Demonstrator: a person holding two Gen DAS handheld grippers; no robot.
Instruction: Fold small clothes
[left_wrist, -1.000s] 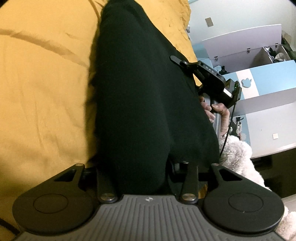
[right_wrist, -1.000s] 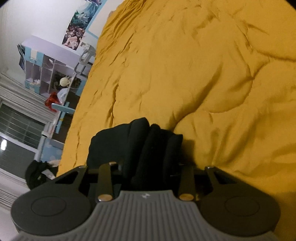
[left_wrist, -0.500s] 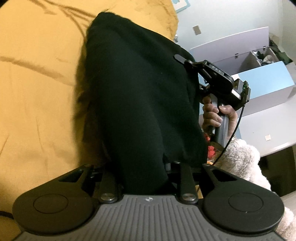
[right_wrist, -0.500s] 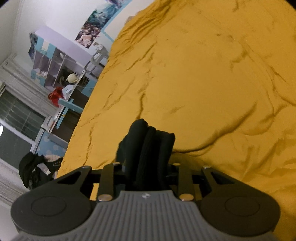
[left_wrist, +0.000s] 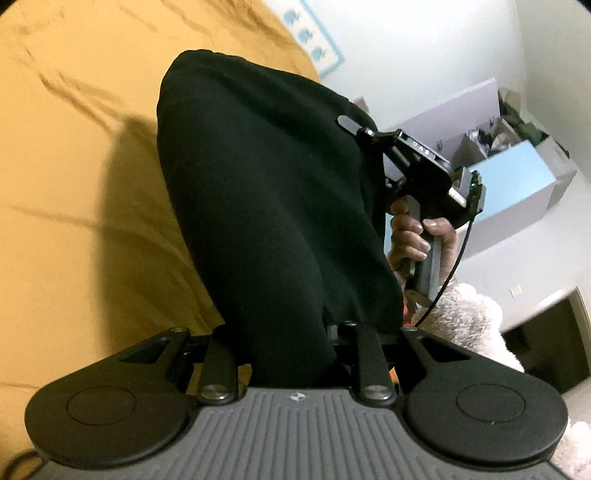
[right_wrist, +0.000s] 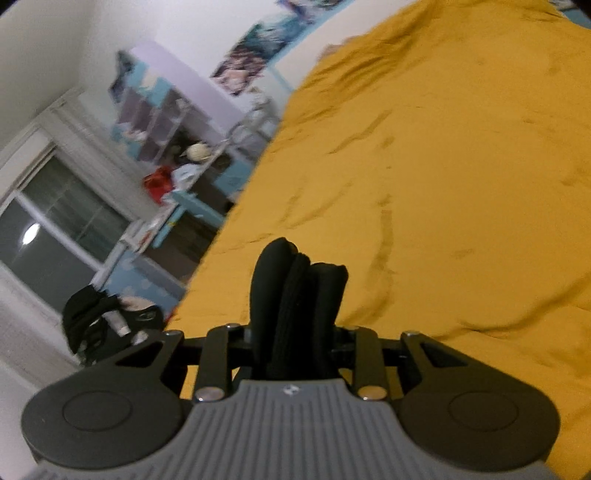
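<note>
Left wrist view: black garment (left_wrist: 273, 206) hides yellow bedspread (left_wrist: 74, 177) ahead.
Left gripper (left_wrist: 291, 354): clamped on garment.
Right gripper (right_wrist: 295, 343): clamped on bunched folds.
Grey open box (left_wrist: 491, 136): contents unclear.

Mustard bedspread (right_wrist: 461, 177), white walls (left_wrist: 424, 44), dark window (right_wrist: 48, 236), cluttered shelves (right_wrist: 159, 114).
</note>
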